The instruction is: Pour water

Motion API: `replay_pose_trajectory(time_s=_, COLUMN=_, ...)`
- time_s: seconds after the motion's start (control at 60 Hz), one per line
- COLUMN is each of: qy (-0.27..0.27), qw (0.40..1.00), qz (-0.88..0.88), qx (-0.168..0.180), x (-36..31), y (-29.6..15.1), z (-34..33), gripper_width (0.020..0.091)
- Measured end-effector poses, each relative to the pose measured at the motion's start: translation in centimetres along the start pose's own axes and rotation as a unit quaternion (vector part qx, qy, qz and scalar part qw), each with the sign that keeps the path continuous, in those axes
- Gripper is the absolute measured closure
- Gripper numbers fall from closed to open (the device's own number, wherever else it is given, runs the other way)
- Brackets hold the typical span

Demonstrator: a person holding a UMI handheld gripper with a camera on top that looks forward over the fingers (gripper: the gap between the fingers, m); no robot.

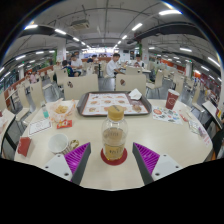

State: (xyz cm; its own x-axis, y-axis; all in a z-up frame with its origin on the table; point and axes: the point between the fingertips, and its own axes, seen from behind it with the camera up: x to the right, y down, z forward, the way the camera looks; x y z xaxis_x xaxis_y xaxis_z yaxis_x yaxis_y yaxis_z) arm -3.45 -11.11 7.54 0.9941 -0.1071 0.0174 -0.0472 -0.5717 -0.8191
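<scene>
gripper view: my tongs (113, 165) sit wide open, gripping nothing, the bottle (114, 136) standing on the table (170, 140) between the fingers with gaps either side; i judge pouring not yet started, grasp left to do.

The gripper (113, 165) points level toward 12 o'clock, its jaws spread wide. The left finger (72, 162) rises from 7 o'clock, the right finger (153, 161) from 5 o'clock, both angling inward. Each shows a magenta pad on its inner face, and neither presses on anything
</scene>
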Motion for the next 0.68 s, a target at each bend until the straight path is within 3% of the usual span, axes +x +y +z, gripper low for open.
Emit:
replay_pose_trajectory(time_s=0.317, qy=0.005, qw=0.998, qz=-0.009, qx=-0.058, x=-3.2, y=1.8, z=-13.4, gripper_width=0.0254)
replay_pose_trajectory(time_s=0.683, qy=0.02, qw=0.998, qz=-0.038, qx=-0.043, x=-3.7, y=0.8, z=-16.2, gripper_width=0.0252)
